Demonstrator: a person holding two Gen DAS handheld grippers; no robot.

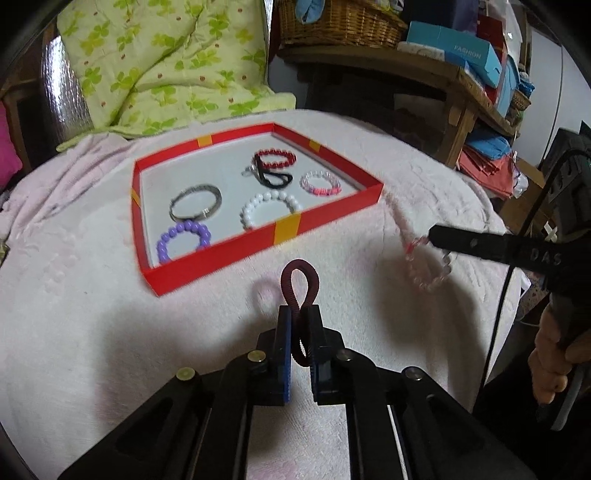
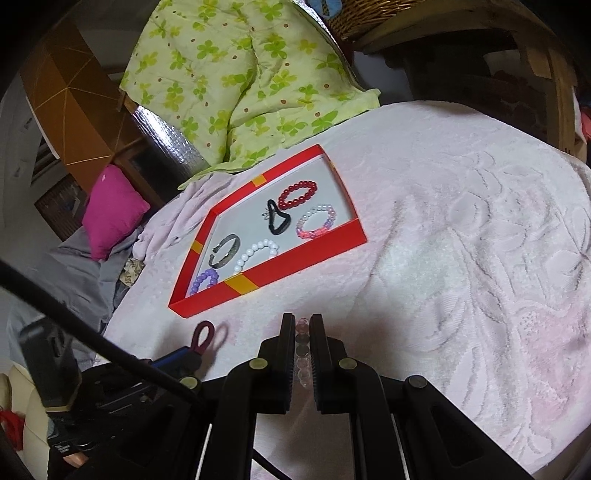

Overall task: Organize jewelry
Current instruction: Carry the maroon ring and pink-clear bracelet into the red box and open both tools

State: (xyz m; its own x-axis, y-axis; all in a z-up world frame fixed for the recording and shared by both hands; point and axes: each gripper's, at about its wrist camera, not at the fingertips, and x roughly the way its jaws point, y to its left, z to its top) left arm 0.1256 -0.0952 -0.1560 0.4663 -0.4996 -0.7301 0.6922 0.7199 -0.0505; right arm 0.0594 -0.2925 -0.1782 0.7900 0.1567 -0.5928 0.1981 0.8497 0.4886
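Observation:
A red tray (image 1: pixel 218 254) (image 2: pixel 317 243) with a white floor sits on the pink blanket and holds several bracelets: purple (image 1: pixel 183 239), white (image 1: pixel 268 209), silver bangle (image 1: pixel 195 201), red beads (image 1: pixel 275 158), pink-clear (image 1: pixel 320 182), and a black band (image 1: pixel 273 179). My left gripper (image 1: pixel 300 312) is shut on a dark red coiled band (image 1: pixel 299 286), held above the blanket in front of the tray; it also shows in the right wrist view (image 2: pixel 202 338). My right gripper (image 2: pixel 303 321) (image 1: pixel 434 236) is shut on a clear pink bead bracelet (image 1: pixel 428 269) (image 2: pixel 302 350), right of the tray.
A pink textured blanket (image 2: pixel 461 258) covers the surface. A green floral quilt (image 1: pixel 166 62) lies behind the tray. A wooden shelf (image 1: pixel 458 85) with boxes and a wicker basket (image 1: pixel 340 22) stands at the back right. A magenta cushion (image 2: pixel 110 210) lies left.

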